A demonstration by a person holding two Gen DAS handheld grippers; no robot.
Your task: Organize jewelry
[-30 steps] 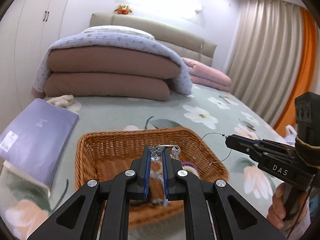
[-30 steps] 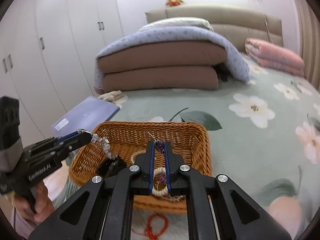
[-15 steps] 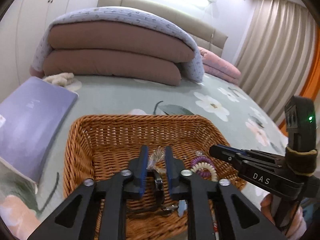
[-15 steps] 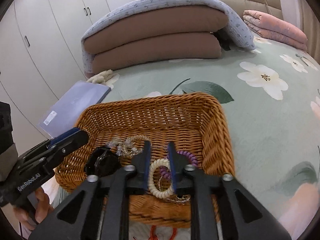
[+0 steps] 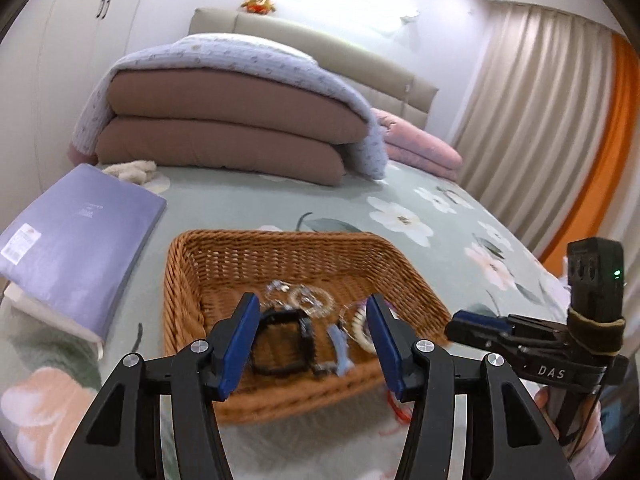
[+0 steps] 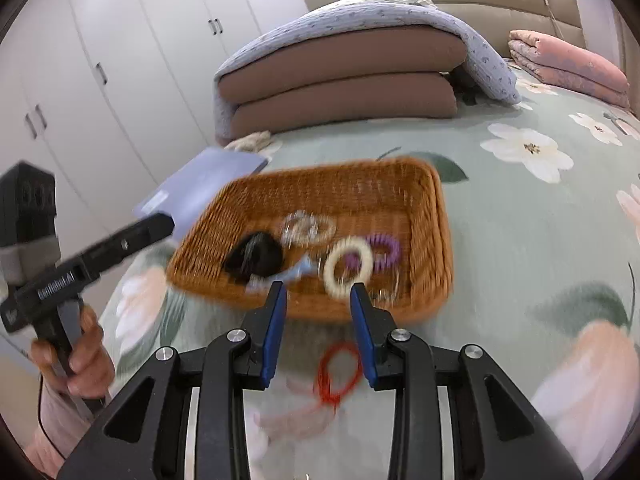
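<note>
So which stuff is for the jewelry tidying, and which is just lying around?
For the job: basket, white ring, purple ring, silvery chain, black piece, red cord lying outside the basket.

Just lying about: purple book, folded quilts, pink blanket.

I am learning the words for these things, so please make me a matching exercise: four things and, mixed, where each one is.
Things:
1. cream ring
2. red loop
3. purple folder
4. pink blanket

Places:
a. on the sheet, in front of the basket
b. inside the basket
c. near the headboard
d. beside the basket

Pairs: 1-b, 2-a, 3-d, 4-c
</note>
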